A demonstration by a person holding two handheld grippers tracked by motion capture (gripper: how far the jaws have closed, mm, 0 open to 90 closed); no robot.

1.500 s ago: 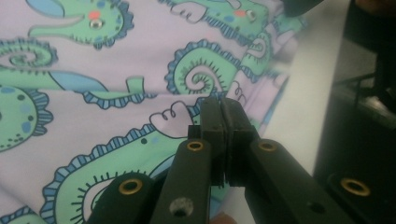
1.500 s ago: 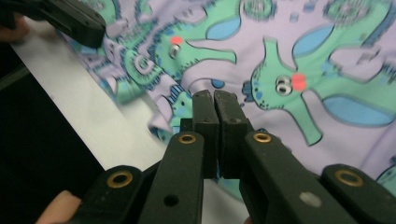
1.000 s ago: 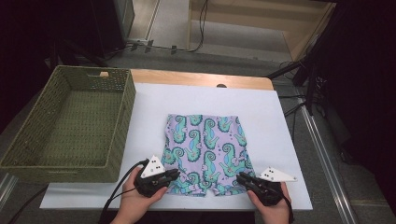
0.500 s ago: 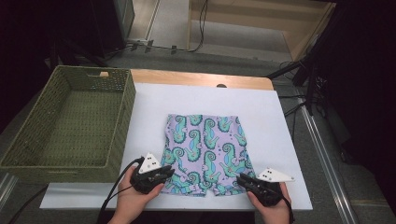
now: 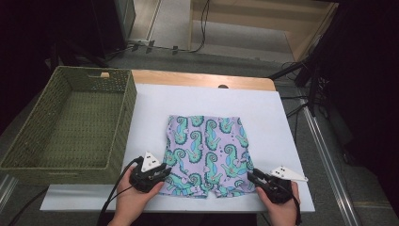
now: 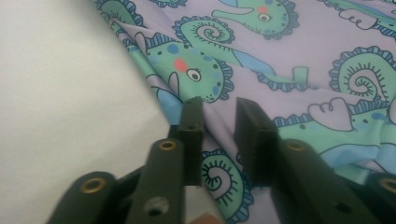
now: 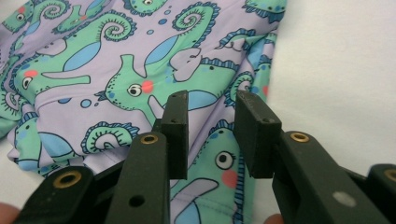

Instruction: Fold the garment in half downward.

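We had both grippers parted over the shorts (image 5: 204,155): left gripper (image 6: 219,140) at one hem corner, right gripper (image 7: 210,135) at the other, each gripping nothing. We judged that closing there could pinch a single layer. Both jaws had just been opening; the left gripper's plate had swung round.

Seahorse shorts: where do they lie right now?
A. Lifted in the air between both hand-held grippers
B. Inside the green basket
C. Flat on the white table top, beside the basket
C: the seahorse shorts lie spread on the white table top, right of the green basket.
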